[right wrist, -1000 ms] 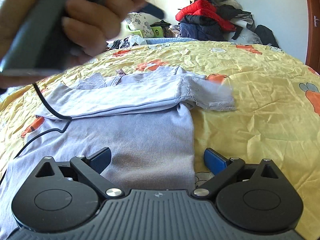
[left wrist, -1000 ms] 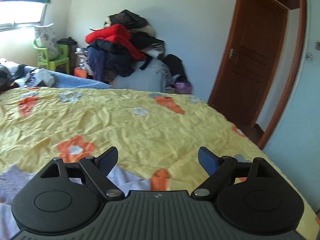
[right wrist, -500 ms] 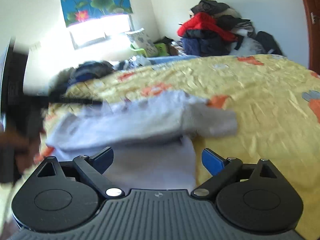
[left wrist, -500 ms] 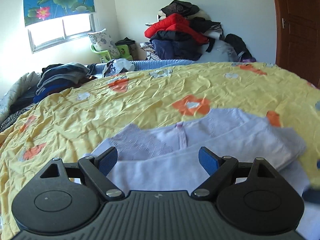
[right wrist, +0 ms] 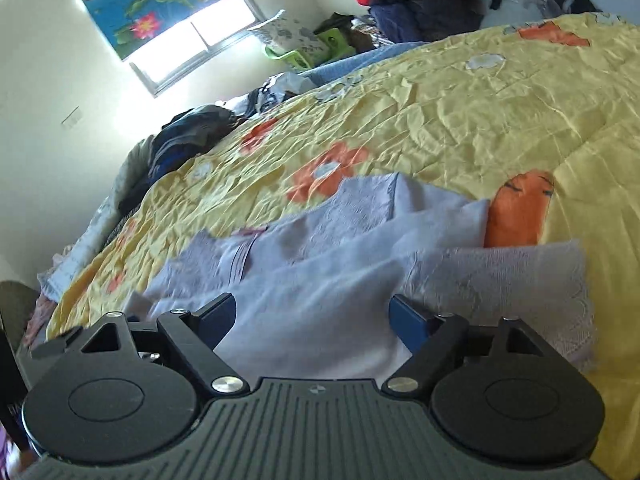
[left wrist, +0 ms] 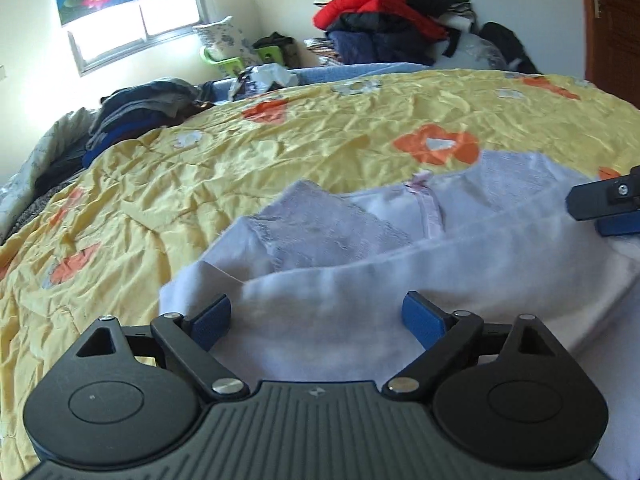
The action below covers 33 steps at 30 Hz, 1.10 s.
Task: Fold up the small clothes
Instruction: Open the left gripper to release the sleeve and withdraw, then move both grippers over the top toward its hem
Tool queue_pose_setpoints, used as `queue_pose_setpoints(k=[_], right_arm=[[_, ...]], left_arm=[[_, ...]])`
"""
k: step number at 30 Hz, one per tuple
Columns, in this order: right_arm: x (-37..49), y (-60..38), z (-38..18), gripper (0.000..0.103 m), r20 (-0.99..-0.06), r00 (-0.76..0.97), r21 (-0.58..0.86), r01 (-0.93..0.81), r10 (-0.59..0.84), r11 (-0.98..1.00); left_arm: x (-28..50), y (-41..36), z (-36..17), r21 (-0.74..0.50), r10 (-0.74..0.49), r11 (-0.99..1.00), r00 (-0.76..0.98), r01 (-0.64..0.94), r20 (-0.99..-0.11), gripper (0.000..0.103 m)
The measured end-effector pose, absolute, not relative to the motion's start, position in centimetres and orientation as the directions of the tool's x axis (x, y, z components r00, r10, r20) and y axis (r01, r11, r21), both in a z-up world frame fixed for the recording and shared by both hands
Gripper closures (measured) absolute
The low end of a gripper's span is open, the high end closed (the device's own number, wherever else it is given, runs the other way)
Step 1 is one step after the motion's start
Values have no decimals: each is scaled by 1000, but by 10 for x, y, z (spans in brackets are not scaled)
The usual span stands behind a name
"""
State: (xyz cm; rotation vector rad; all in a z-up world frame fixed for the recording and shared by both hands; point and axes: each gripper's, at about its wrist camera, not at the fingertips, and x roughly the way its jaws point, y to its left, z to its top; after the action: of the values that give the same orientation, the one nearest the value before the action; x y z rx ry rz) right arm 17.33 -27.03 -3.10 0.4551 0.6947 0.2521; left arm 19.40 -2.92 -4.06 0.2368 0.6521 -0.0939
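A pale lavender long-sleeved top (left wrist: 360, 240) lies on the yellow flowered bedspread (left wrist: 280, 152), with its sleeves folded across the chest. My left gripper (left wrist: 316, 308) hovers open low over the top's left shoulder and folded sleeve. No cloth is pinched between its blue pads. My right gripper (right wrist: 314, 308) is low over the same top (right wrist: 340, 256) near the lace cuff (right wrist: 520, 276). Its jaws are closing, the cloth lies under and between them, and the pads do not press on it. One right fingertip (left wrist: 604, 204) shows at the left wrist view's right edge.
A stack of dark folded clothes (left wrist: 148, 108) sits at the bed's far left edge. A heap of jackets (left wrist: 384, 20) and a green chair (left wrist: 228, 64) stand against the back wall. A brown door (left wrist: 612, 20) is at the right.
Both grippers swung left and came down closer to the top. The left view turned from the door side onto the garment. The right gripper moved from the hem up to the folded sleeve, its jaws narrowing slightly.
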Motion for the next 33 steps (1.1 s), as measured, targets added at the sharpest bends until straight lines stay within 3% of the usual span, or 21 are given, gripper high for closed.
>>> queue_pose_setpoints(k=[6,10,14,22,25,33], right_arm=[[164,-261,-14,14,-563,777,386,-53,281,921],[145,-255,-12,10,-543,758,406,-141,362,903],[153,-254,-27,18,-614,729,359,-83,302,930],[121,-240,-15,8,-565,768,306,-143,300,941],[125,-239,-27,10,-599,751,276,-134,279,952],[124,-238,-33,7,-572,768,300,-131,288,945]], left_arm=[[173,-13,-29,164,0,980,818,115,-576,10],[168,-10,-34,134,-12,984,793,118,-609,10],[167,-15,-39,154,9,982,794,108,-608,9],[159,-12,-39,128,-1,987,794,100,-608,9],[159,-13,-41,139,4,985,794,101,-607,8],[159,-7,-48,122,-2,988,807,92,-590,1]])
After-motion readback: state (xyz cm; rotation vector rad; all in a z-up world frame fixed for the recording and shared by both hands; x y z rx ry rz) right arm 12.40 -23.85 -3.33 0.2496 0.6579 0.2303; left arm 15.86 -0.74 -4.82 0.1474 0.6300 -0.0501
